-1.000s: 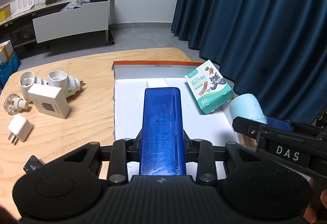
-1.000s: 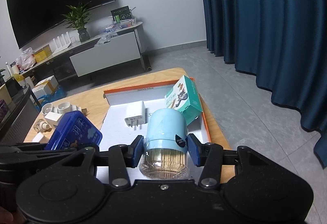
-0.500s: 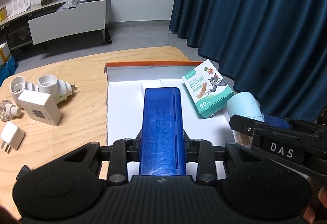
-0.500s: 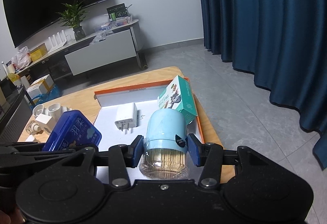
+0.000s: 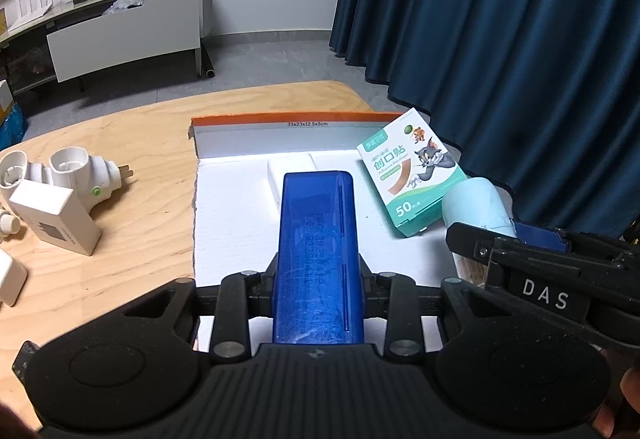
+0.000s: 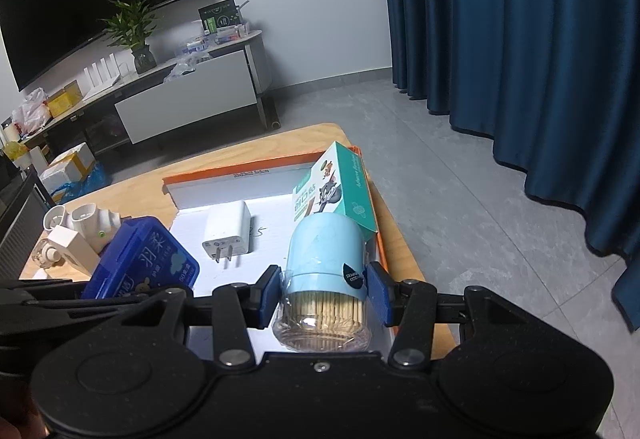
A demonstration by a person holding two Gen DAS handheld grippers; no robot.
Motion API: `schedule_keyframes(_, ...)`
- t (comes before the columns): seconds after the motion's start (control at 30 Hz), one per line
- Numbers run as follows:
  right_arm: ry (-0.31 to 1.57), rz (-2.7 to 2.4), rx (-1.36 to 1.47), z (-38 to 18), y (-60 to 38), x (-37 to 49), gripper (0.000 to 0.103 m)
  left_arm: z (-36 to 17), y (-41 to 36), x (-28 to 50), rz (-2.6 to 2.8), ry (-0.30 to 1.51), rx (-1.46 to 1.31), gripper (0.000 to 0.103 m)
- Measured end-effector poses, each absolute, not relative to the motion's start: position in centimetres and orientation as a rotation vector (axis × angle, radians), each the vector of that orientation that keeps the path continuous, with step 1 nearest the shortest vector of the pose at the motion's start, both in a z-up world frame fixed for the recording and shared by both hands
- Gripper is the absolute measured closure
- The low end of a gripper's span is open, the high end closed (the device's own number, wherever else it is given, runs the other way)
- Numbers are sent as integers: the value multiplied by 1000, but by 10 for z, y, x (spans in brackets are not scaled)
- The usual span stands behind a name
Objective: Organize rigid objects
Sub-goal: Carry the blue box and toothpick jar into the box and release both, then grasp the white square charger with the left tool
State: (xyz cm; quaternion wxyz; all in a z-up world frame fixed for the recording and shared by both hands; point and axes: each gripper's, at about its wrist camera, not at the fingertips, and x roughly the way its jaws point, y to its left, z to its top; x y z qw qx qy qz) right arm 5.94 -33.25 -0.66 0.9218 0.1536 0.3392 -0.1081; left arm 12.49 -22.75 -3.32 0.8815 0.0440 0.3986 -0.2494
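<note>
My left gripper is shut on a blue plastic case and holds it over the white floor of the orange-rimmed box. My right gripper is shut on a light-blue toothpick jar over the box's right side. The jar also shows in the left wrist view, and the blue case in the right wrist view. In the box lie a white charger and a teal bandage carton, which leans on the right wall.
On the wooden table left of the box stand white plug adapters, a white block and another white charger. A dark blue curtain hangs to the right. A TV cabinet stands behind.
Both grippers have moved forward and a little left over the box with their loads still held. The box and the table items sit larger and lower in view.
</note>
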Motion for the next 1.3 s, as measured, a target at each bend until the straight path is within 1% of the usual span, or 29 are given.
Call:
schedule_keyframes(0.23,695,-211,337,-10,-336,60,44,-41,-235,133,-538,848,80,69)
schedule_keyframes(0.27,685,-212,340,-9,-337,59,44,-41,-236,134,-544,852,78,67)
schedule_keyframes(0.3,677,-216,347,-7,-338,58,45,-41,-237,134,-547,857,79,58)
schedule_keyframes(0.33,673,-221,349,-6,-339,57,44,-41,-237,134,-541,856,75,52)
schedule_keyframes(0.4,662,-221,363,-3,-342,54,44,-41,-234,134,-540,855,60,44)
schedule_keyframes(0.5,640,-219,366,2,-340,50,44,-37,-229,132,-534,853,43,44)
schedule_keyframes(0.67,611,-190,340,16,-329,49,44,-23,-214,126,-504,826,33,35)
schedule_keyframes(0.73,604,-179,332,20,-323,49,41,-17,-205,123,-472,809,35,30)
schedule_keyframes(0.77,602,-175,329,22,-320,49,38,-15,-200,122,-457,807,33,29)
schedule_keyframes(0.83,607,-160,319,24,-311,51,37,-12,-188,120,-443,804,24,27)
schedule_keyframes(0.9,614,-140,304,25,-301,53,32,-10,-176,118,-410,798,27,24)
schedule_keyframes(0.93,617,-131,296,25,-296,53,27,-9,-169,118,-395,797,22,23)
schedule_keyframes(0.97,621,-119,291,25,-290,54,26,-9,-163,118,-382,800,13,23)
schedule_keyframes(1.3,678,17,268,20,-232,68,25,-13,-94,115,-245,799,-30,21)
